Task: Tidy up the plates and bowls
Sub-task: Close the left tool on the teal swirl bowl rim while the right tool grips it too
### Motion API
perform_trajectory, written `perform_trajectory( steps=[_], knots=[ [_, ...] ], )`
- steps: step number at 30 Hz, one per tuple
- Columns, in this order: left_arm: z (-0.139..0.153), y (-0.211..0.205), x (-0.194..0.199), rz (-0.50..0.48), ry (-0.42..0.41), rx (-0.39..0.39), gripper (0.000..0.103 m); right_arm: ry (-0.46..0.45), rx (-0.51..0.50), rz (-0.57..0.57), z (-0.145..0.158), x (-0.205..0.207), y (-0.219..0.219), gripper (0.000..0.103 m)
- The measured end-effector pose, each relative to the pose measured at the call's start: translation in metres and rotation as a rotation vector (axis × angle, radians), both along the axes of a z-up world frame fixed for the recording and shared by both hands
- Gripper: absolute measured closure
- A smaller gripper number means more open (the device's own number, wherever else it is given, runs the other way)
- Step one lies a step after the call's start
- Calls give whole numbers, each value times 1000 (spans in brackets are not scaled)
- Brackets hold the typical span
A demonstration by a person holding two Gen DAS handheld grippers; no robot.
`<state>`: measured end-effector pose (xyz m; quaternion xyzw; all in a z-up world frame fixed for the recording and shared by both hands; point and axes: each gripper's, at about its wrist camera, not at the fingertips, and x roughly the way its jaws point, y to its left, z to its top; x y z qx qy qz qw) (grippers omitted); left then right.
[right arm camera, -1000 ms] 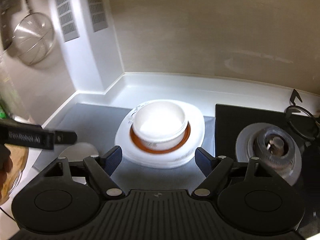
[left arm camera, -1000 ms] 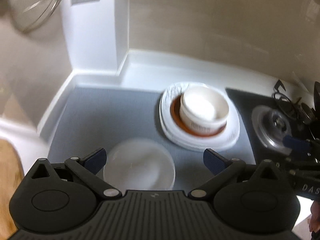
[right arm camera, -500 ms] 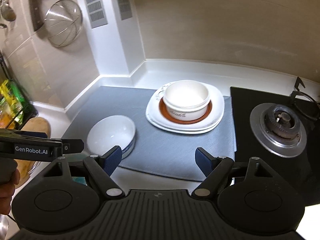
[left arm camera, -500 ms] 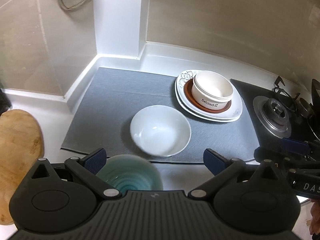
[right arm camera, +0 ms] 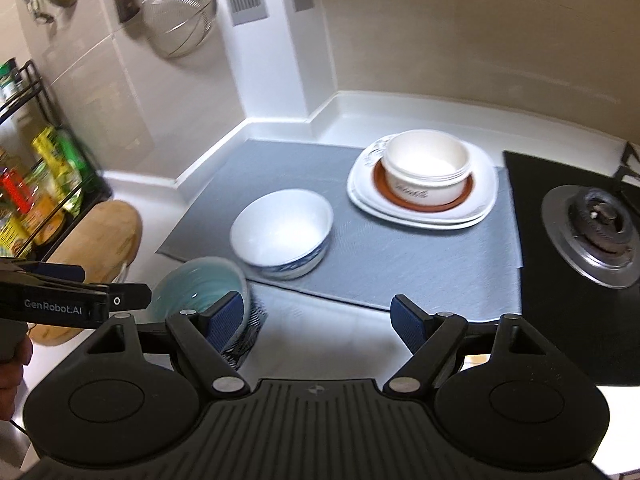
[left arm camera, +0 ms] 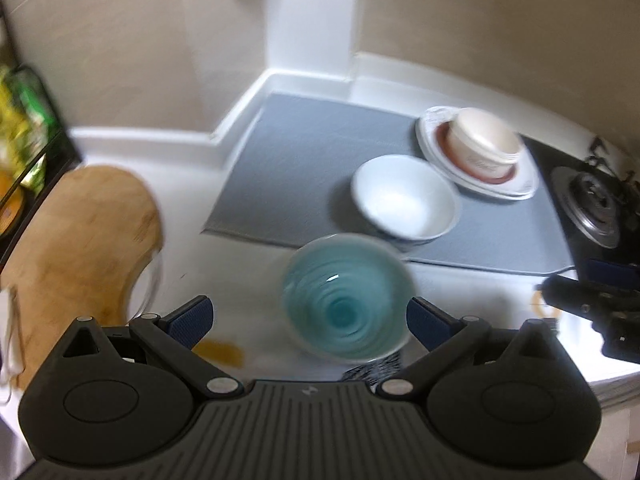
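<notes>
A teal bowl (left arm camera: 346,298) stands on the white counter, with a black-and-white striped item under its near side; it also shows in the right wrist view (right arm camera: 198,288). My left gripper (left arm camera: 310,320) is open and empty, its fingers either side of the teal bowl, above it. A white bowl with blue outside (left arm camera: 404,198) (right arm camera: 282,232) sits on the grey mat (left arm camera: 304,160). A cream bowl (left arm camera: 484,146) (right arm camera: 426,174) rests on a brown plate on stacked white plates (right arm camera: 486,178). My right gripper (right arm camera: 318,318) is open and empty over the mat's front edge.
A wooden cutting board (left arm camera: 72,240) lies at the left, with a glass rim at its edge. A gas burner (right arm camera: 596,228) is at the right. A rack of packets (right arm camera: 36,184) stands far left. A strainer (right arm camera: 176,16) hangs on the wall.
Both grippers have pulled back and up from the plate stack. The left view has swung left, and the teal bowl now lies between the left fingers.
</notes>
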<state>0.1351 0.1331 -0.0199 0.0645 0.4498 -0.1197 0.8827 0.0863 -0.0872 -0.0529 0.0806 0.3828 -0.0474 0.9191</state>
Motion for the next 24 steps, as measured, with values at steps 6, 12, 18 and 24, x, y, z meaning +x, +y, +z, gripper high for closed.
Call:
perform_trajectory(
  steps=[6, 12, 18, 24],
  knots=[
    [-10, 23, 7, 93, 23, 4, 0, 34, 16, 59, -10, 14, 14, 20],
    [-18, 27, 16, 119, 56, 10, 0, 51, 21, 108, -15, 31, 23, 20],
    [-30, 26, 25, 134, 96, 4, 0, 86, 31, 146, -26, 51, 28, 20],
    [-40, 25, 35, 151, 117, 24, 0, 121, 48, 162, -39, 69, 31, 20]
  ],
)
